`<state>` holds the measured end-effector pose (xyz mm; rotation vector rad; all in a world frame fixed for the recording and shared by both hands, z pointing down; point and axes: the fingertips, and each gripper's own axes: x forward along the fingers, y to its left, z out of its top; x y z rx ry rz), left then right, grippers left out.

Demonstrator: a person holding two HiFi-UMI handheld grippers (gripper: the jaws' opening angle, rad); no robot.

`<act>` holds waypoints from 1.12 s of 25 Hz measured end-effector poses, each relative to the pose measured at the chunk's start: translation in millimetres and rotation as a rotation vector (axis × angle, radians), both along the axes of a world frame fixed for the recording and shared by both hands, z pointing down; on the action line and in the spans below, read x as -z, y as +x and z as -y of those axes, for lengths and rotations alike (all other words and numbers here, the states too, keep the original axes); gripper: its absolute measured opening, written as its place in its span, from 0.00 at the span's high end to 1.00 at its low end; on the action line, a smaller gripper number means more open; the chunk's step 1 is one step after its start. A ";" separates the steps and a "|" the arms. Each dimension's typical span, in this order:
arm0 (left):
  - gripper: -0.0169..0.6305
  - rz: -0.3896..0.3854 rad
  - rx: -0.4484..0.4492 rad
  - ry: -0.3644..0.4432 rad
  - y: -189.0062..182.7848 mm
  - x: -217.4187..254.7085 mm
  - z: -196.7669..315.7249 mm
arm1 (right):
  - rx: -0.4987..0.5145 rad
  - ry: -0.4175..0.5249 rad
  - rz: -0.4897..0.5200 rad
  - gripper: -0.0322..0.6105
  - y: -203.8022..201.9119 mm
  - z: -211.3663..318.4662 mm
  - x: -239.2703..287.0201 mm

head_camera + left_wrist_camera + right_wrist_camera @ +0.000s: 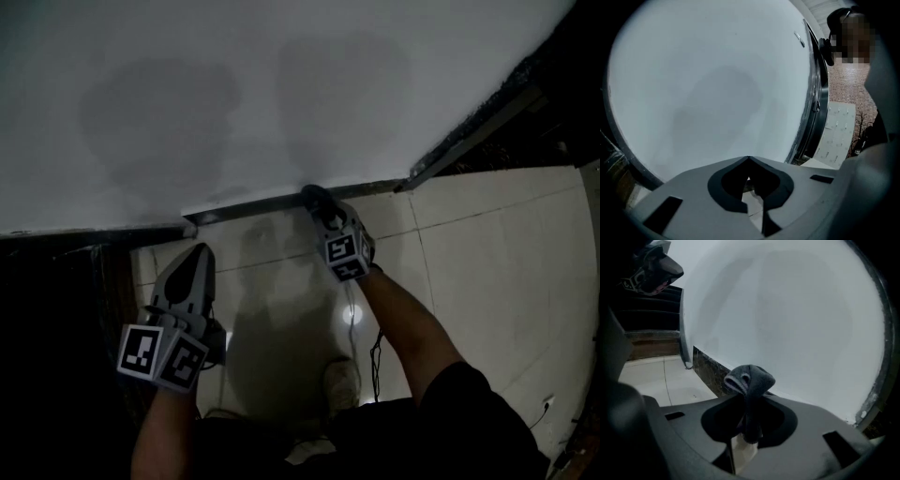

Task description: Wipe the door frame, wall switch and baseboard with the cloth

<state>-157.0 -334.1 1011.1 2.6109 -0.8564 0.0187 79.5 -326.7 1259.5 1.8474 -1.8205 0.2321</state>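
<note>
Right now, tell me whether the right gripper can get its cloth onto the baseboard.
Probably yes. The right gripper is shut on the cloth, and its tip sits right at the dark baseboard below the white wall, with nothing visible between them.

No legible text or labels.

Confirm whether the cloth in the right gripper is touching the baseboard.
Cannot tell. In the right gripper view the cloth, clamped in the right gripper, overlaps the baseboard, but neither it nor the dim head view shows contact or gap.
</note>
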 end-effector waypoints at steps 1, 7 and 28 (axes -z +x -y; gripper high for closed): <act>0.99 0.011 -0.011 0.009 6.4 -3.7 -1.0 | -0.002 -0.003 -0.001 0.82 4.8 -2.4 -0.7; 0.99 0.032 -0.071 0.019 42.1 -14.9 -7.8 | -0.047 0.017 0.022 0.82 37.4 -16.8 0.2; 0.99 0.101 -0.087 -0.026 54.3 -37.7 -6.8 | -0.246 0.066 0.005 0.82 144.1 -68.1 9.7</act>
